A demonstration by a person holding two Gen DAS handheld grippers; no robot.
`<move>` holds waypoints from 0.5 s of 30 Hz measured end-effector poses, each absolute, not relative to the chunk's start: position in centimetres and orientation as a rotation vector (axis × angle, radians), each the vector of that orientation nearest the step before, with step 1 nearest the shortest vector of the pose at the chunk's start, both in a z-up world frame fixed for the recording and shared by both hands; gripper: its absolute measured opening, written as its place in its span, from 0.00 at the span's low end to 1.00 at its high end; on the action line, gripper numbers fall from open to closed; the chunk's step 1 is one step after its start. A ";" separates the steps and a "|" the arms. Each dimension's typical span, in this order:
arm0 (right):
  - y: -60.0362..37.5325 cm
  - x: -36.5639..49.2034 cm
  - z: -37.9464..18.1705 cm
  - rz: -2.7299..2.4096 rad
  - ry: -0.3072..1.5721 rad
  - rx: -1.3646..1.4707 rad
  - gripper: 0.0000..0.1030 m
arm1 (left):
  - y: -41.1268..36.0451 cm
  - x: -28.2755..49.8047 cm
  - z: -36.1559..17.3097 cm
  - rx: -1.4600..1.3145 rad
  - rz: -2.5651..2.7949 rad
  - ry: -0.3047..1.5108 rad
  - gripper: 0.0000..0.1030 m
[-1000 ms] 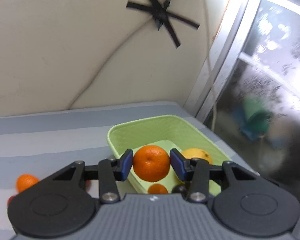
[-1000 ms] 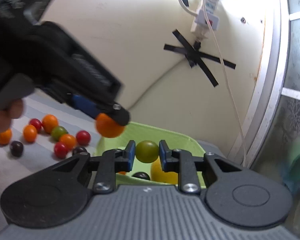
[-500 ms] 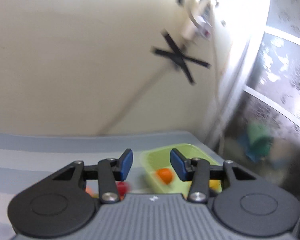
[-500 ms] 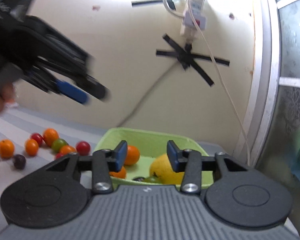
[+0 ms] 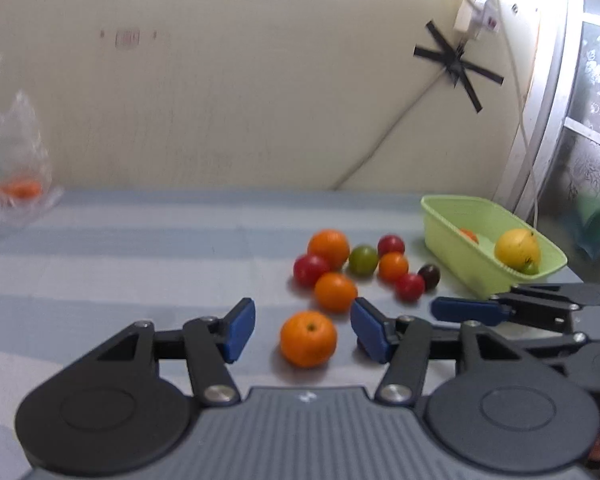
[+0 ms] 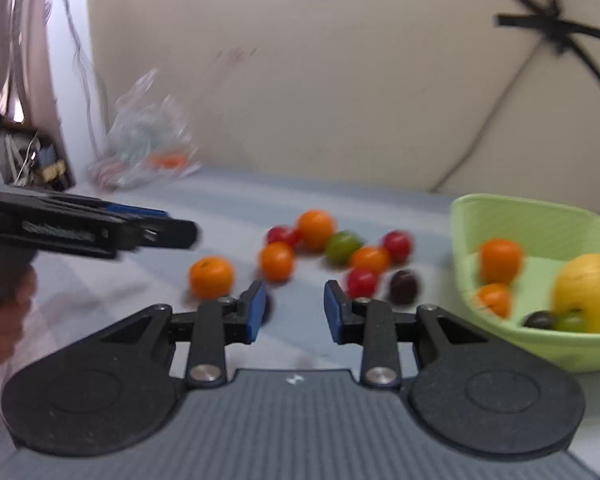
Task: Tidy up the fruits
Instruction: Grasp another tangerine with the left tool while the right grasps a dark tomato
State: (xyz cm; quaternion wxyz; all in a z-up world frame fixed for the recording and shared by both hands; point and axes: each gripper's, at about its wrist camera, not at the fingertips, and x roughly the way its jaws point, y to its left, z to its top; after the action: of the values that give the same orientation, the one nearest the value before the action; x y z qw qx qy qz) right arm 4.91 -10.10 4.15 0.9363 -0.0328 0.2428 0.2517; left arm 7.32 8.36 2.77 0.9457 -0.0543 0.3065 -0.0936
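1. Left gripper [image 5: 303,330]: jaws spread, just opening, nothing pinched; lone orange [image 5: 308,338] lies dead ahead between them, untouched.
2. Right gripper [image 6: 294,308]: spread, just narrowing, empty.
3. Orange sits left of the cluster, far from the green basket [image 5: 456,216] at the tabletop's right edge; left hand nearer.

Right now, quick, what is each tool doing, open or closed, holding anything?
Left tool: open, just widened, empty, an orange on the table between its fingers.
Right tool: open, just narrowed, empty.

Left gripper [image 5: 302,326] angled down, jaws just opening, nothing between the pads, right gripper [image 6: 294,312] alongside, jaws just narrowing, apart, empty
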 end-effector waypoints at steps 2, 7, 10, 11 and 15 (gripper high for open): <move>-8.5 5.1 3.5 0.524 0.515 -0.118 0.35 | 8.7 7.5 2.1 -0.121 -0.188 0.634 0.53; -6.2 6.4 2.7 0.526 0.549 -0.204 0.35 | 8.1 8.0 0.9 -0.132 -0.189 0.646 0.52; -5.4 7.1 2.4 0.519 0.560 -0.233 0.35 | 7.8 8.6 0.3 -0.141 -0.184 0.663 0.48; -5.3 7.4 2.5 0.519 0.563 -0.238 0.35 | 7.8 8.8 0.1 -0.146 -0.182 0.673 0.41; -5.7 7.2 2.5 0.519 0.562 -0.230 0.26 | 7.6 8.8 -0.3 -0.147 -0.182 0.678 0.36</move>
State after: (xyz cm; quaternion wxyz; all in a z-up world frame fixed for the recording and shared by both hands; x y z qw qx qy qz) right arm 7.18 -5.69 2.48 0.9212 -0.1121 0.2738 0.2528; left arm 8.80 7.58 -0.26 0.9364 -0.0721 0.3318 -0.0892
